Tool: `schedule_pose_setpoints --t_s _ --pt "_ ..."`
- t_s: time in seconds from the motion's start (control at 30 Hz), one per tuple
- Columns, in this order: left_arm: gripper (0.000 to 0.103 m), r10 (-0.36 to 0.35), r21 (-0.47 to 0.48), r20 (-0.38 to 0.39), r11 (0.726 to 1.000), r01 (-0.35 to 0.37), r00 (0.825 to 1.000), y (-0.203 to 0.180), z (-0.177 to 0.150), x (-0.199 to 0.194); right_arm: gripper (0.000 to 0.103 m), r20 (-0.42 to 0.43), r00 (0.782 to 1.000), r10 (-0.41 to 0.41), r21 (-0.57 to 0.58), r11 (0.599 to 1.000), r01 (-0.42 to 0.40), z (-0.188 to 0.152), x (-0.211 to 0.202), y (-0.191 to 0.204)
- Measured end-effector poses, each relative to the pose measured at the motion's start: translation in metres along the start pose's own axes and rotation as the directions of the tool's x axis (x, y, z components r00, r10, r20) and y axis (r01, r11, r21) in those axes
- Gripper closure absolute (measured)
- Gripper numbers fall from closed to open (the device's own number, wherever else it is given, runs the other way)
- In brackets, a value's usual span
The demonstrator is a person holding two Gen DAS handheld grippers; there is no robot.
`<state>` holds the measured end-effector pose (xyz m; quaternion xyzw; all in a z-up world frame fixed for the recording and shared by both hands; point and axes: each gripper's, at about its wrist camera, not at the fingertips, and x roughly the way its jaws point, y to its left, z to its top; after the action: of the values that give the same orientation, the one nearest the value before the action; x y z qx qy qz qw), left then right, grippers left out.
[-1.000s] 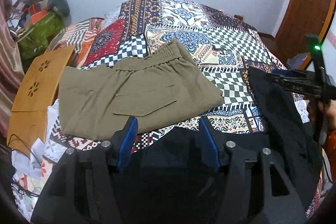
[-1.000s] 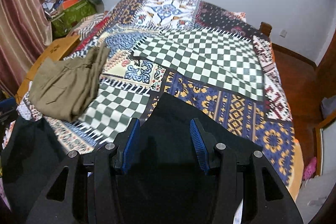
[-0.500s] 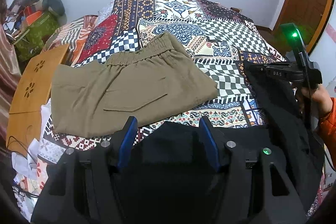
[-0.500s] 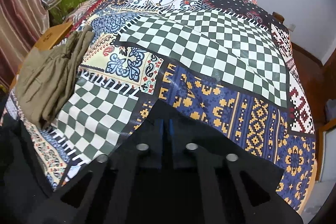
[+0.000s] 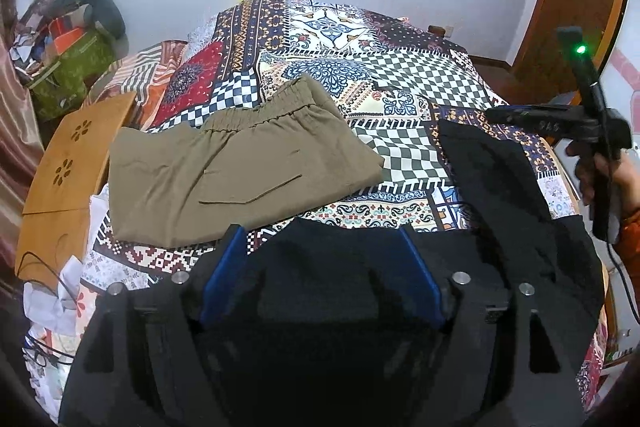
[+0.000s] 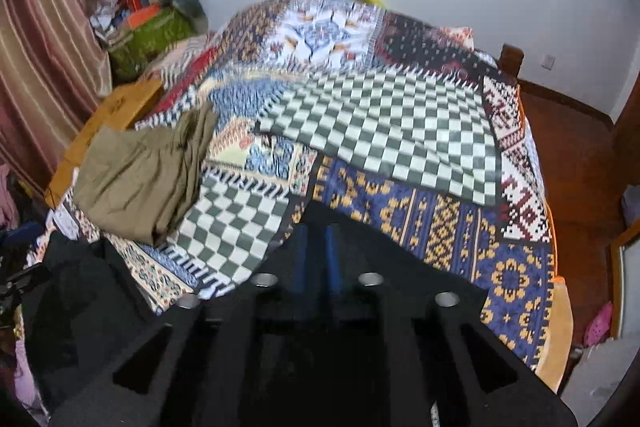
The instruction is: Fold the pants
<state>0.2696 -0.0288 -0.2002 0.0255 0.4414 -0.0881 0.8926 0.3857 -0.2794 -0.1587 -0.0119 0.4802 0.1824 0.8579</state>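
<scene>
Near the bed's (image 5: 404, 83) front edge, black pants (image 5: 500, 179) lie draped. Left hand-held gripper (image 5: 320, 263) has just spread wide over them, gripping nothing; right hand-held gripper (image 6: 316, 259), narrowly parted after reopening, has black cloth between its pads.

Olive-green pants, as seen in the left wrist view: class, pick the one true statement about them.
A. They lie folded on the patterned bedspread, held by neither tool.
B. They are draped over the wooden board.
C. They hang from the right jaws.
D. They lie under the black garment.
A: the olive-green pants lie folded flat on the patterned bedspread, with nothing gripping them and apart from the black garment.
</scene>
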Motion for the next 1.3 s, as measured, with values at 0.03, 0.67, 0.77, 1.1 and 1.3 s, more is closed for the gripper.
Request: schedule_pose_setpoints --t_s 0.03,0.67,0.77,1.1,1.3 --pt "0.023 0.001 -0.001 0.002 1.0 -0.001 1.0 0.0 0.0 0.0 0.062 -0.01 1.0 -0.015 -0.019 1.0 0.015 -0.001 0.005 0.003" --pt "0.021 -0.01 -0.028 -0.024 1.0 0.009 1.0 0.009 0.006 0.035 0.079 -0.115 0.993 -0.006 0.016 1.0 0.008 0.002 0.097 -0.011" --pt "0.021 -0.019 -0.037 -0.03 0.999 0.018 0.999 0.008 0.004 0.036 0.091 -0.099 0.995 0.008 0.037 0.999 -0.005 -0.001 0.091 -0.016" --pt "0.021 -0.024 -0.005 -0.008 1.0 0.024 1.0 -0.008 0.001 0.002 0.093 0.077 0.997 0.001 0.097 0.995 -0.008 -0.013 -0.003 -0.025" --pt "0.018 -0.06 0.029 -0.008 0.998 0.06 0.998 -0.033 -0.006 -0.016 0.094 0.208 0.978 -0.018 0.135 0.991 -0.01 -0.032 -0.094 -0.038"
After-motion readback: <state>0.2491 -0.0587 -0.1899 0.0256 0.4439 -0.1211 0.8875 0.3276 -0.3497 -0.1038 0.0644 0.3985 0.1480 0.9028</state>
